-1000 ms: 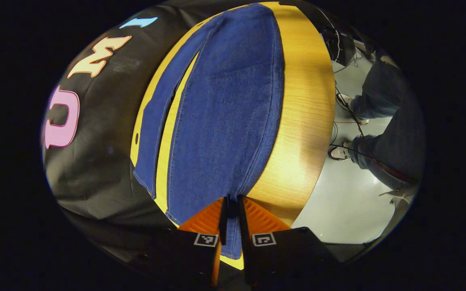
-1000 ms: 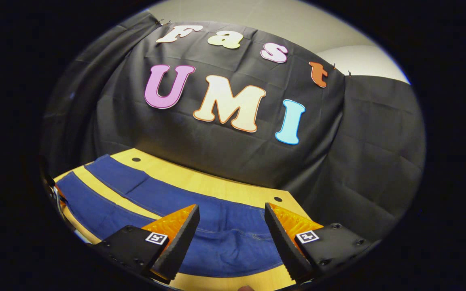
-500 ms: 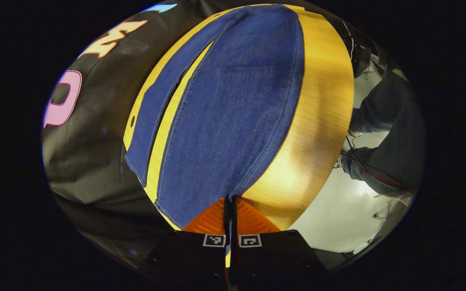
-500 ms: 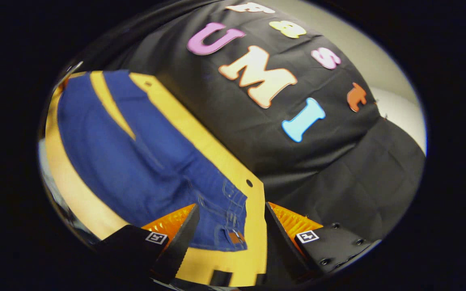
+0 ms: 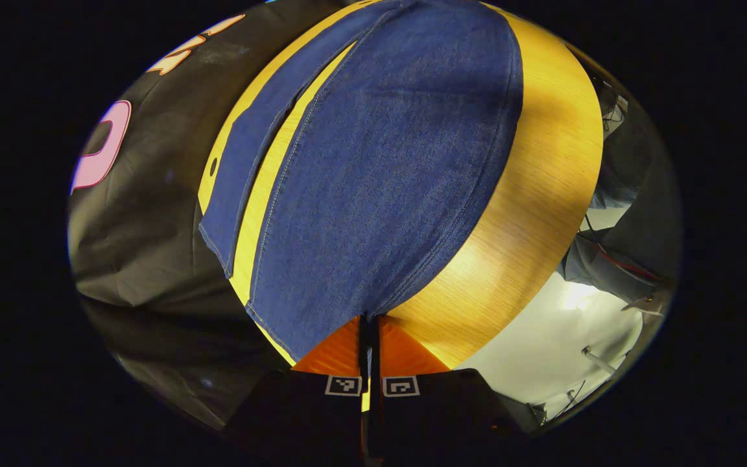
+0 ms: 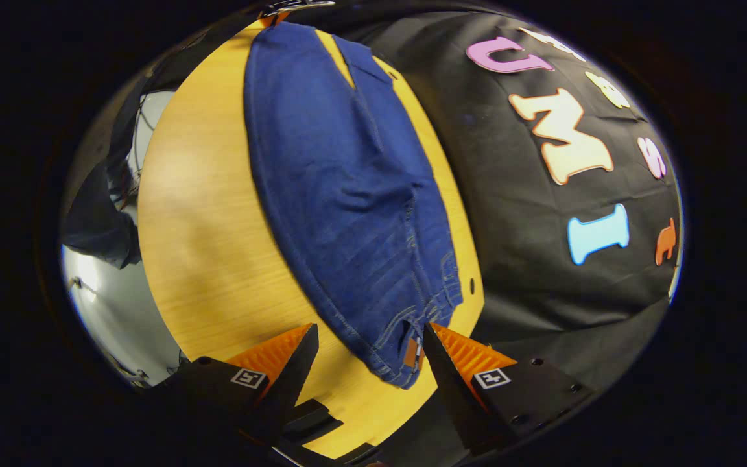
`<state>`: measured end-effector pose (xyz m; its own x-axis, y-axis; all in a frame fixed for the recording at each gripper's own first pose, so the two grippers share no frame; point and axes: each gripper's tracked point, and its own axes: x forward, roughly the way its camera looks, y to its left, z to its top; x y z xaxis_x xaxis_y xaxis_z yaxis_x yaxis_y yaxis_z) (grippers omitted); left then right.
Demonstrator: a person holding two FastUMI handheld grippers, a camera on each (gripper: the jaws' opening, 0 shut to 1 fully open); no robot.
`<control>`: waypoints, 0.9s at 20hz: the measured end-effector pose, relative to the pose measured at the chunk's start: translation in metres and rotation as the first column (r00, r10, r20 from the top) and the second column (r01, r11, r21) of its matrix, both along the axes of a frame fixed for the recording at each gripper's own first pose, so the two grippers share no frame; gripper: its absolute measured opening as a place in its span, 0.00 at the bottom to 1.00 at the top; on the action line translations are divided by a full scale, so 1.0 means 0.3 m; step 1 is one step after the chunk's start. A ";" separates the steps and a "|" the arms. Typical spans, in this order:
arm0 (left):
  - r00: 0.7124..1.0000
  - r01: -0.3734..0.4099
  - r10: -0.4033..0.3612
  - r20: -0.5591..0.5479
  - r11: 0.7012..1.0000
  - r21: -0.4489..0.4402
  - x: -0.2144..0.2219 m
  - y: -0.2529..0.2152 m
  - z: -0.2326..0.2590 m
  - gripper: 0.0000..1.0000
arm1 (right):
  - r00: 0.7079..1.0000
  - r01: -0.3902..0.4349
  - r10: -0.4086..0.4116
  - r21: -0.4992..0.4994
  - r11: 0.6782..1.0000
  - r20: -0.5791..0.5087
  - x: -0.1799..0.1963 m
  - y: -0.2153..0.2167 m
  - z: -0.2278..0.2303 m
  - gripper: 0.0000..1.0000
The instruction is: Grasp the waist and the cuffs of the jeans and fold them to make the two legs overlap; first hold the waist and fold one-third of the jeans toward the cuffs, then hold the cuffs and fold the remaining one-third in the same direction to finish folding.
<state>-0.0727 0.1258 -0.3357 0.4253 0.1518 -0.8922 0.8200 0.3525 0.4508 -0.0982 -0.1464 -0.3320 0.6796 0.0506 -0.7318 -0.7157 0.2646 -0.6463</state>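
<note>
My left gripper (image 5: 368, 324) is clenched on a cuff of the jeans (image 5: 373, 168), which lie flat along the table (image 5: 542, 194). My right gripper (image 6: 367, 350) gapes around the waist (image 6: 412, 350), ungrasped. Lifting now, unevenly, would skew the 2 legs.

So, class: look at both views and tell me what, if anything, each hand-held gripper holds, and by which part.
The left hand-held gripper is shut on the jeans, pinching the cuff end of one leg. The right hand-held gripper is open around the waist corner, holding nothing.
</note>
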 end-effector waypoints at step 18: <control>0.971 -0.239 0.239 0.022 0.971 0.017 0.051 -0.013 0.092 0.00 | 0.997 0.009 -0.016 0.085 0.996 0.076 0.098 0.024 -0.027 0.03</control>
<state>-0.0574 0.1219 -0.3081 0.3921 0.2680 -0.8800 0.7040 0.5284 0.4746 -0.0689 -0.1391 -0.3401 0.7344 0.1016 -0.6711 -0.6614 0.3295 -0.6738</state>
